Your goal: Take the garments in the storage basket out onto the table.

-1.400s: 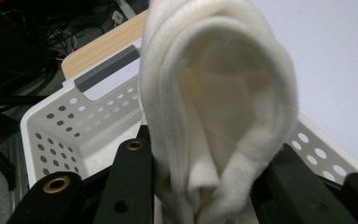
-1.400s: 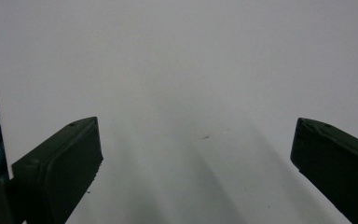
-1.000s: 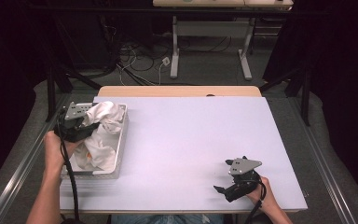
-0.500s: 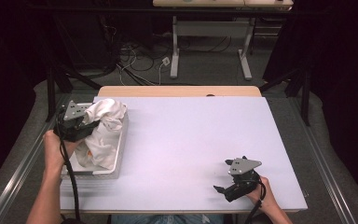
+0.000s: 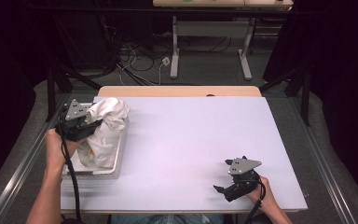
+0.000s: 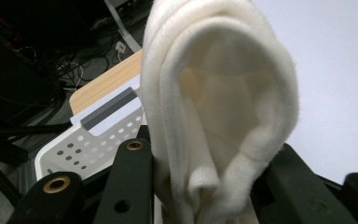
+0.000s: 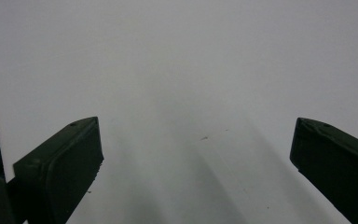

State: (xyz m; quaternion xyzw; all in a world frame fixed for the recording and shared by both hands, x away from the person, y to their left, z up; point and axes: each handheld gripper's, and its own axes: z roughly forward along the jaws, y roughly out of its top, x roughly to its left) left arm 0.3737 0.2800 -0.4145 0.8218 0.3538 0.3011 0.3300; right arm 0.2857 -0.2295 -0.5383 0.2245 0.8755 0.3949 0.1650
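Towel [image 6: 214, 112] pinched between left gripper's [image 5: 81, 125] closed jaws, hanging above basket [image 5: 114, 163]; right gripper [image 5: 233, 184] open, idle; thick folds may slip out or snag basket rim when lifted.

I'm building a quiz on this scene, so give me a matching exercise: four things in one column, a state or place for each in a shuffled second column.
1. left gripper
2. right gripper
3. towel
4. basket

a. white, perforated, at the table's left edge
b. jaws wide apart, nothing between them
c. jaws closed on white cloth
d. bunched, partly lifted above the basket

Pairs: 1-c, 2-b, 3-d, 4-a
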